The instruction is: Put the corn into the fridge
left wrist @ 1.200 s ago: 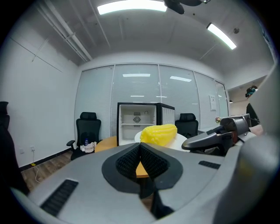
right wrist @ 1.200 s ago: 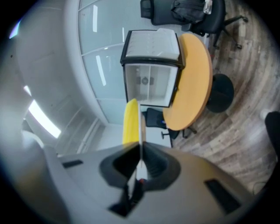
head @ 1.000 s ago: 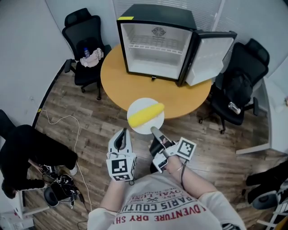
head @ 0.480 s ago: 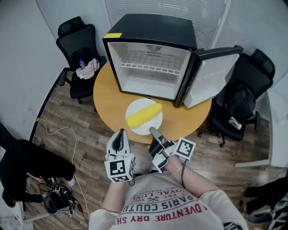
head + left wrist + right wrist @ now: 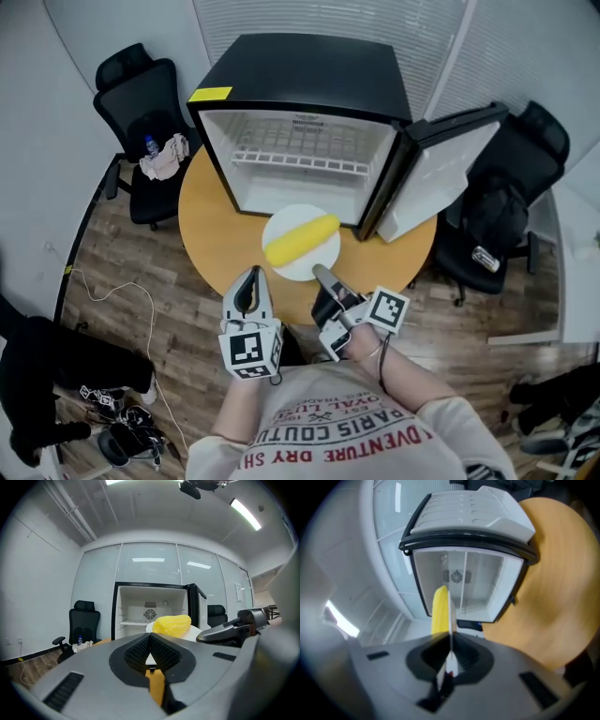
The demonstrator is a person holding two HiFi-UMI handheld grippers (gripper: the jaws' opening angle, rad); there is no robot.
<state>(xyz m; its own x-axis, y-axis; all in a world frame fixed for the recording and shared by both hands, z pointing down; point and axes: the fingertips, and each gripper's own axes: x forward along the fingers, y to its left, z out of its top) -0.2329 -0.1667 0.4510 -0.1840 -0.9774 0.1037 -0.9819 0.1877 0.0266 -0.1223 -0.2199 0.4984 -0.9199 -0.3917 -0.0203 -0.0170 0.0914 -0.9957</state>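
Observation:
A yellow corn cob point(image 5: 302, 238) lies on a round white plate point(image 5: 317, 263) held up in front of the open black fridge point(image 5: 305, 112). My right gripper point(image 5: 321, 274) is shut on the plate's near rim. In the right gripper view the plate point(image 5: 452, 616) shows edge-on between the jaws, with the corn point(image 5: 439, 611) on its left. My left gripper point(image 5: 250, 282) is shut and holds nothing, just left of the plate. In the left gripper view the corn point(image 5: 172, 624) shows ahead of the fridge's bare wire shelf point(image 5: 133, 623).
The fridge stands on a round wooden table point(image 5: 211, 234) with its door point(image 5: 436, 173) swung open to the right. Black office chairs stand at the left point(image 5: 141, 122) and right point(image 5: 506, 197); the left one holds a cloth and a bottle. Cables point(image 5: 122, 300) lie on the floor.
The plate with the corn and both grippers have come closer to the fridge; the fridge and table now sit nearer in the head view. Both grips look unchanged.

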